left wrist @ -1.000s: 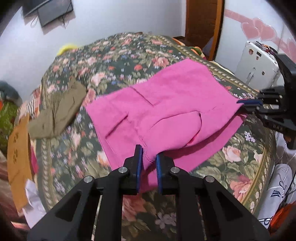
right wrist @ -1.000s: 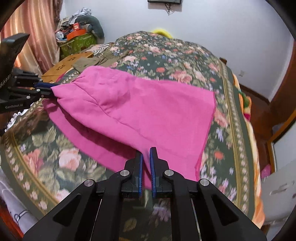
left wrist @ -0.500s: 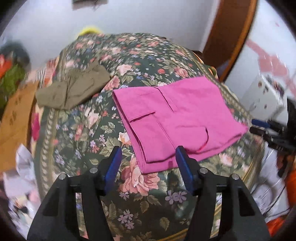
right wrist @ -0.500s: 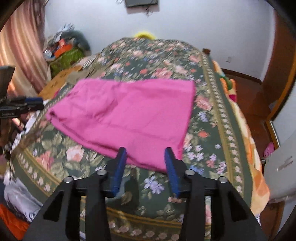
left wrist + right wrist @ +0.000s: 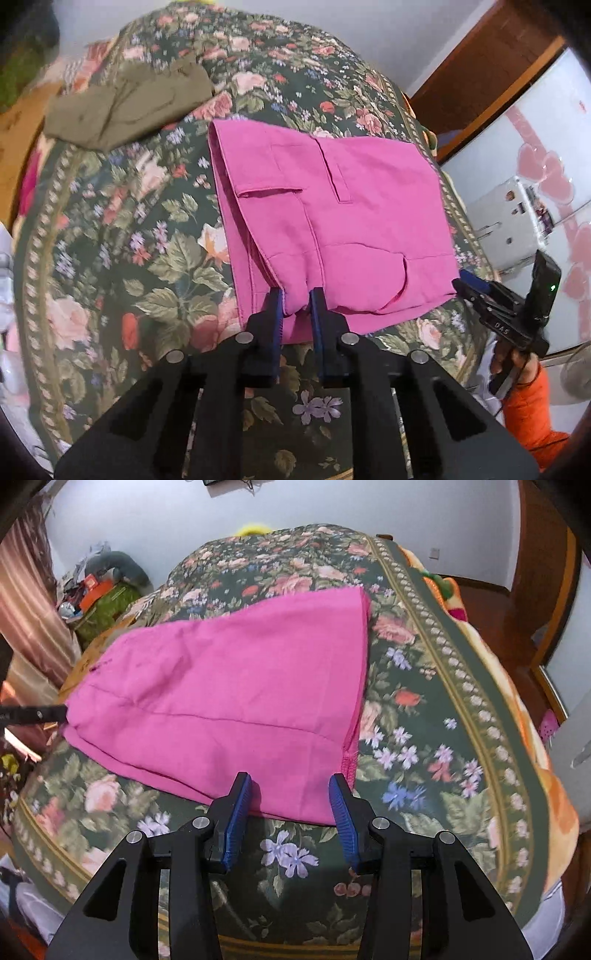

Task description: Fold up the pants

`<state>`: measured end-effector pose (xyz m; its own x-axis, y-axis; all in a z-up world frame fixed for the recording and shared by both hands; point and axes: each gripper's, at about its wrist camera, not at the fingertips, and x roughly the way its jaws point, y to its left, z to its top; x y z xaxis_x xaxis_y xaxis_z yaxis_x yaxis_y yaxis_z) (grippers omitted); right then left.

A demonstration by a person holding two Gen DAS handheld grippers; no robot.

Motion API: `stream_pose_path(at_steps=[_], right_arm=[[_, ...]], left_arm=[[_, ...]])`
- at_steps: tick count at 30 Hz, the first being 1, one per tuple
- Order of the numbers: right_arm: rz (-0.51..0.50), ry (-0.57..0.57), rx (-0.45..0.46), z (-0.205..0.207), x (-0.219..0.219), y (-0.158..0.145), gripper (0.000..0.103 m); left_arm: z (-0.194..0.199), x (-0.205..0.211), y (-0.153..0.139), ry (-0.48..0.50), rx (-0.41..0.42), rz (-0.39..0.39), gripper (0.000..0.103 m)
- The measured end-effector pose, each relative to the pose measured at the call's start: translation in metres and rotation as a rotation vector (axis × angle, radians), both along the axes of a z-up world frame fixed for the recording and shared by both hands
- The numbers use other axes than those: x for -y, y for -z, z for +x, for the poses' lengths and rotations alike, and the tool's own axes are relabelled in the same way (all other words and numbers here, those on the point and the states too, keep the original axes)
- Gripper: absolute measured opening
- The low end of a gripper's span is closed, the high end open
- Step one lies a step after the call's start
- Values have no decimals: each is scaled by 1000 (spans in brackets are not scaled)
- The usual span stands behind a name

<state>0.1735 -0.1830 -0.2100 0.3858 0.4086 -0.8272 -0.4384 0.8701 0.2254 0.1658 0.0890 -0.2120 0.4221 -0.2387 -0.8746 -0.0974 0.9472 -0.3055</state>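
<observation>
Pink pants (image 5: 332,206), folded into a rectangle, lie flat on the floral bed cover (image 5: 147,258). In the left wrist view their pockets face up. My left gripper (image 5: 295,295) is at the near edge of the pants; its jaws are closing, and a bunch of pink cloth is pinched between the pads. The right wrist view shows the pants (image 5: 229,686) from the other side. There my right gripper (image 5: 290,781) stands open, its blue pads on either side of the near hem without pressing on it. The right gripper (image 5: 467,280) is also visible at the pants' far corner.
An olive garment (image 5: 129,103) lies crumpled on the bed behind the pants. A white appliance (image 5: 513,221) stands beside the bed, near a person's orange sleeve (image 5: 528,406). Piled clutter (image 5: 103,590) and a curtain (image 5: 22,602) sit off the bed's far side.
A second ago both grippers held the pants up. Both then let go and the pants settled flat. Now the left gripper has shut again on the near edge, while the right stays open and has come closer.
</observation>
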Motion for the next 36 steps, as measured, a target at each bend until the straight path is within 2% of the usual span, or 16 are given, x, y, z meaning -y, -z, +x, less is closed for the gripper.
stream_pose_path(at_steps=[4, 10, 14, 19, 20, 22, 23, 24, 27, 30, 33, 36], right_arm=[[22, 9, -21, 2, 7, 0, 40], [13, 12, -18, -1, 8, 2, 40], [8, 13, -27, 0, 9, 1, 40], [-44, -11, -1, 6, 8, -14, 40], [-48, -12, 12, 9, 9, -19, 40], [-39, -8, 30, 16, 12, -26, 40], [-32, -2, 40, 22, 13, -31, 40], [-26, 4, 49, 28, 15, -34, 40], [-18, 26, 77, 50, 18, -44, 40], [-6, 36, 91, 74, 16, -47, 43], [0, 44, 84, 107, 9, -40, 43], [3, 52, 69, 132, 1, -31, 43]], left_arm=[[-11, 4, -13, 10, 39, 79, 14], [-20, 5, 12, -7, 21, 107, 14], [-22, 5, 8, -13, 43, 110, 15], [-15, 1, -11, 1, 73, 159, 29], [-12, 0, -16, -4, 86, 177, 30], [-2, -3, -26, -3, 109, 200, 42], [5, -6, -30, -9, 122, 199, 51], [12, -9, -34, -21, 136, 201, 55], [37, -15, -39, -39, 153, 225, 55], [64, -23, -31, -66, 127, 233, 55], [85, -34, -21, -94, 104, 161, 55], [102, -39, -9, -114, 84, 164, 55]])
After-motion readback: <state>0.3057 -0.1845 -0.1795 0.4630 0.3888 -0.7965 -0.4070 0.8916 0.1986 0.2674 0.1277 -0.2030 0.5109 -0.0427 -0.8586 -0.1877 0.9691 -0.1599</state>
